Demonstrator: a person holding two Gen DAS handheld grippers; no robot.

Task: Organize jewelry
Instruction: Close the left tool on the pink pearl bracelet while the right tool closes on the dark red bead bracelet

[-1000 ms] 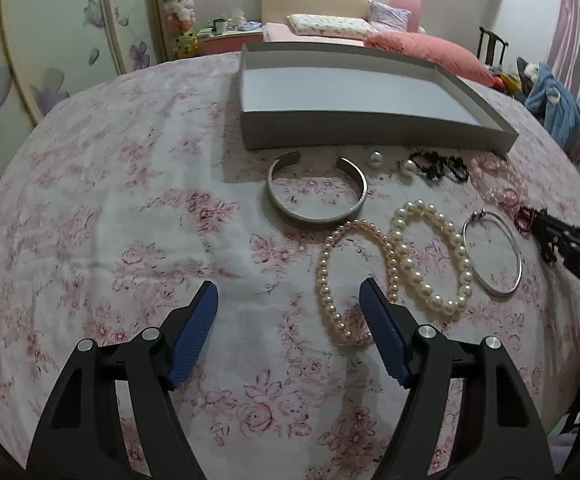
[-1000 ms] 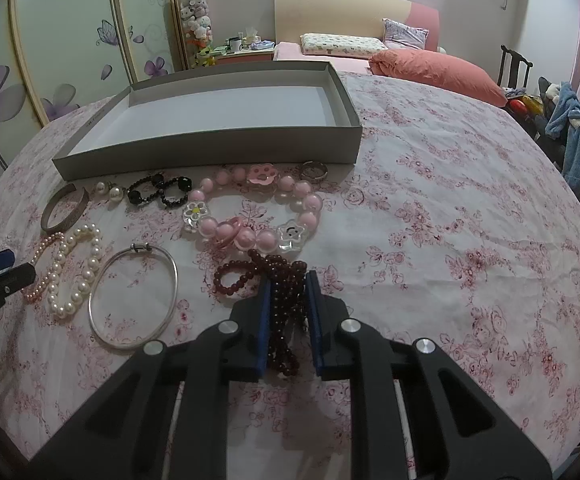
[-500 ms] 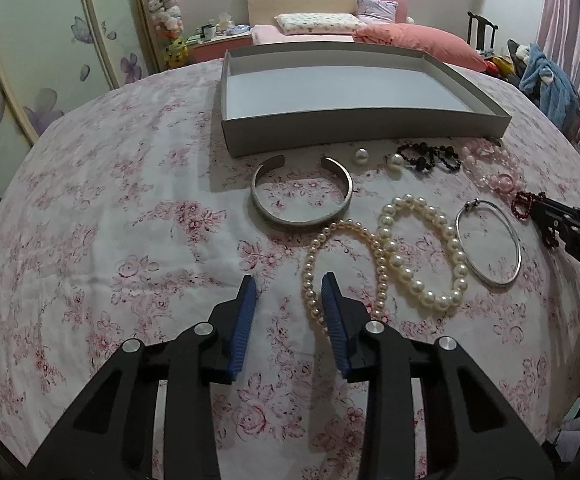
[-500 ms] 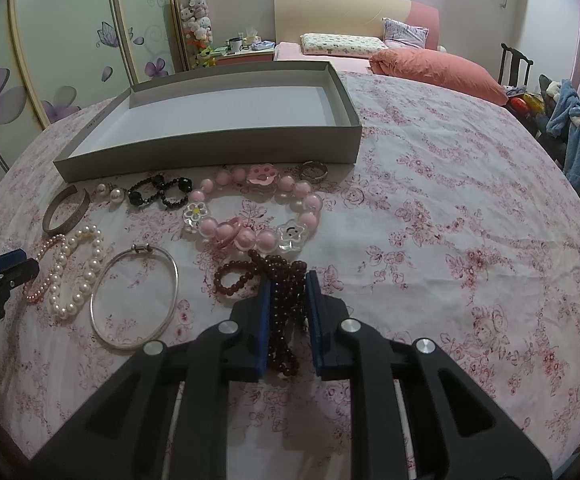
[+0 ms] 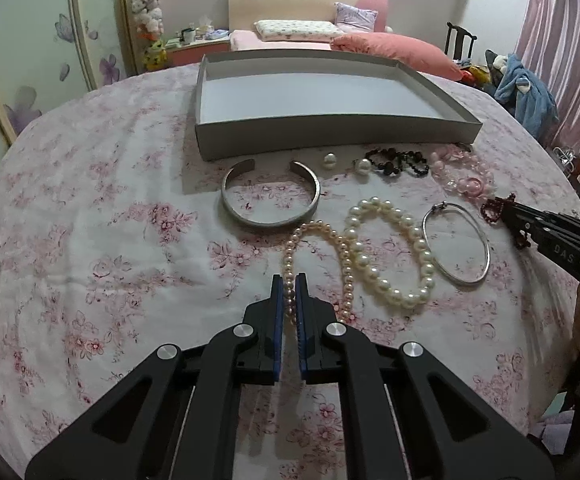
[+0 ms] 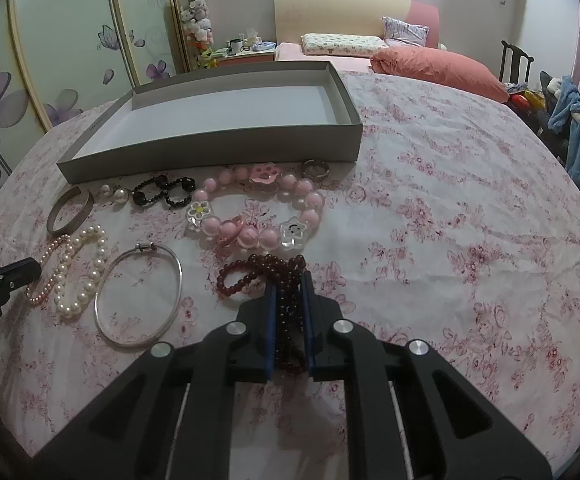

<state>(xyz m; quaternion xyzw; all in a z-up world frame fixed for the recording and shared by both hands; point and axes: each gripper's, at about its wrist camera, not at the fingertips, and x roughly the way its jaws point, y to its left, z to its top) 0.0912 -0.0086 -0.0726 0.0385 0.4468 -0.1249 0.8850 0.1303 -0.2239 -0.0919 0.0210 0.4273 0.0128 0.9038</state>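
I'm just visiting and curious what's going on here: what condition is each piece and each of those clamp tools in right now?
Left gripper: just closed on the pink pearl bracelet.
Right gripper: shut on the dark red bead bracelet.
Grey box: open, empty.
White pearl bracelet: lying flat, untouched.
Silver cuff: flat, gap toward box.
Thin silver bangle: flat, clasped.
Black bead bracelet: twisted.

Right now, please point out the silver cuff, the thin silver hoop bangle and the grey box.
silver cuff (image 5: 270, 222), left wrist view, on its near curved band.
thin silver hoop bangle (image 6: 174, 307), right wrist view, on the wire at its right side.
grey box (image 5: 330, 138), left wrist view, on its near outer wall.
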